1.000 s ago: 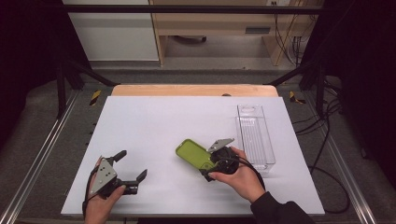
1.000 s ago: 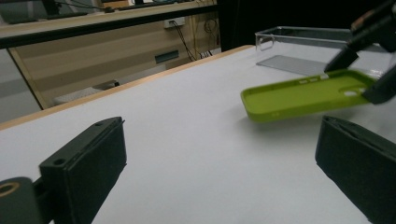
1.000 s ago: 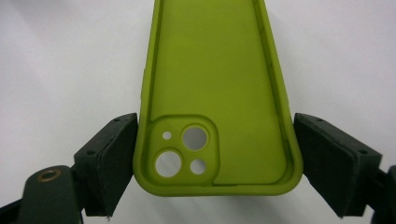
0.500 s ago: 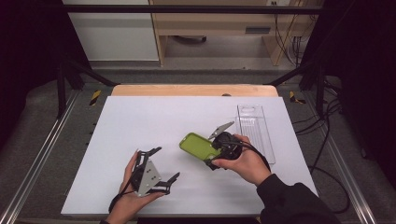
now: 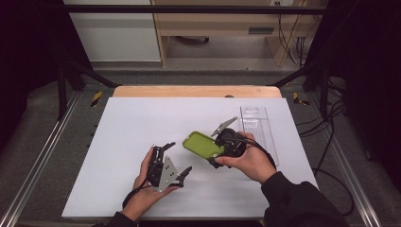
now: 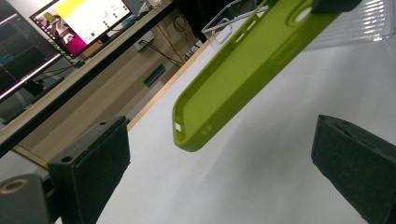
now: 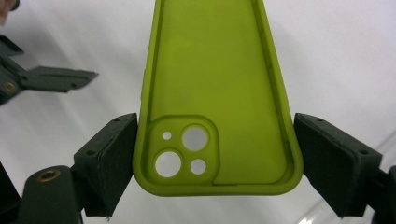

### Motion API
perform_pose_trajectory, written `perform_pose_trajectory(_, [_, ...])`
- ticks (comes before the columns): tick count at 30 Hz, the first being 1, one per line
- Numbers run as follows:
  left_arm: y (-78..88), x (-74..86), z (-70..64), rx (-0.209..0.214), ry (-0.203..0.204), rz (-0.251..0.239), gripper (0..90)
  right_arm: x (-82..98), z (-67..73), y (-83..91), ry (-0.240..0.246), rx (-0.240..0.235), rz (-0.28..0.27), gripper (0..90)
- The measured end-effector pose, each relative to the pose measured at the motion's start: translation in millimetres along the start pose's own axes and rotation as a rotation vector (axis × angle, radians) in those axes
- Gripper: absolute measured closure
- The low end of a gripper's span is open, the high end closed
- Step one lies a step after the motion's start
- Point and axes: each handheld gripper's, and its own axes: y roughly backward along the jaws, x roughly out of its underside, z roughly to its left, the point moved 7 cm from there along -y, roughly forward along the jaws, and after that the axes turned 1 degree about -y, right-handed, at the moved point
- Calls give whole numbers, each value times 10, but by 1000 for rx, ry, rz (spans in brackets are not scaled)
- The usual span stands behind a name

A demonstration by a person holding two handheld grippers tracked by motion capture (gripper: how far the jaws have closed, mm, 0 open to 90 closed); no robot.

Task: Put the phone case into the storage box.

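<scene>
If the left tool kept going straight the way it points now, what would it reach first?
Probably the free end of the green phone case held in the right tool; the left tool stands open toward it, though depth is unclear.

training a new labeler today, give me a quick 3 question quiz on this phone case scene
1. True or false: the right gripper holds the green phone case by its camera-cutout end.
2. Are the left gripper fingers open or shut?
3. Multiple choice: the clear plastic tray lies on the white table where? A) under the left gripper B) on the far side of the right hand, near the table's right edge C) on the floor

Key
1. True: the case sits between its fingers at the end with the lens holes.
2. Open, with nothing between them; the case's free end hangs just ahead.
3. B
</scene>
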Motion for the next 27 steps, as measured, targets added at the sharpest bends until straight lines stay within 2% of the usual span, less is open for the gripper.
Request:
perform_pose_trajectory(7, [83,52,77,-52,14,-2,50,-177,119,-6,34,-13,17,171])
perform_pose_trajectory(9, [101,61,92,-68,-6,4,52,-206,138,-9,50,-12,32,171])
perform_pose_trajectory(12, [120,68,107,-79,-9,5,59,-260,193,-9,65,-21,42,171])
perform_pose_trajectory(27, [99,102,64,-91,-52,30,93,-320,299,-16,93,-32,77,170])
